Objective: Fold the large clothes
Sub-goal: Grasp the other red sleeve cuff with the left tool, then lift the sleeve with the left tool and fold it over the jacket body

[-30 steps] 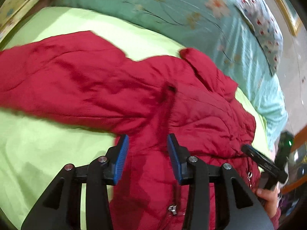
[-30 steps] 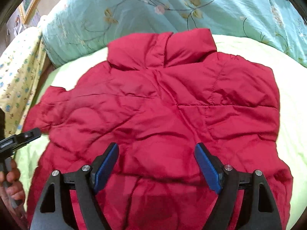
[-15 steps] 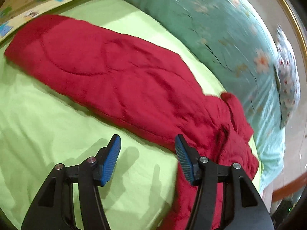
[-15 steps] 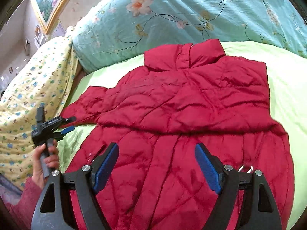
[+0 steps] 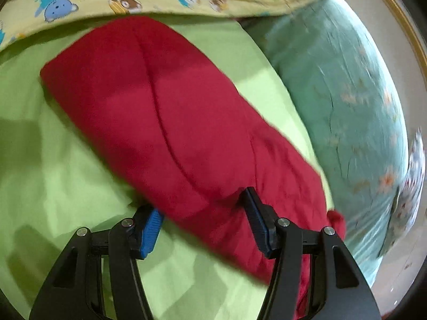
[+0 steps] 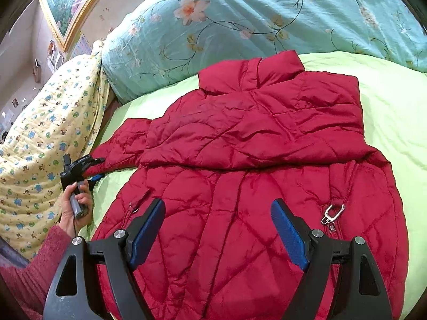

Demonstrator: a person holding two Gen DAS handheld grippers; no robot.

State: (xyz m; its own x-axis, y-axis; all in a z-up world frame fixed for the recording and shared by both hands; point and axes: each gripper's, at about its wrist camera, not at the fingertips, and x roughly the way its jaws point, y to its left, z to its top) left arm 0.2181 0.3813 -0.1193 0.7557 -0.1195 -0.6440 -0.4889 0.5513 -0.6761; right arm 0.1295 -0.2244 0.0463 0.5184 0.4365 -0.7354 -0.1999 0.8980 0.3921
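Across the green sheet (image 6: 395, 101) lies the red jacket (image 6: 253, 144), top folded down. At its outstretched sleeve (image 5: 165, 112), the left gripper (image 5: 198, 213) straddles the fabric, jaws just widened, not pinching. Over the hem, the right gripper (image 6: 218, 229) hovers spread wide, empty.

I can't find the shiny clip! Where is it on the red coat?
In the right wrist view, the silver clip hangs on the red coat, just right of the right gripper's fingers.

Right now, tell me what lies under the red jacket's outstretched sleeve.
Under the sleeve lies the lime-green bedsheet; the left gripper straddles the sleeve's near edge. Anything beneath the fabric is hidden.
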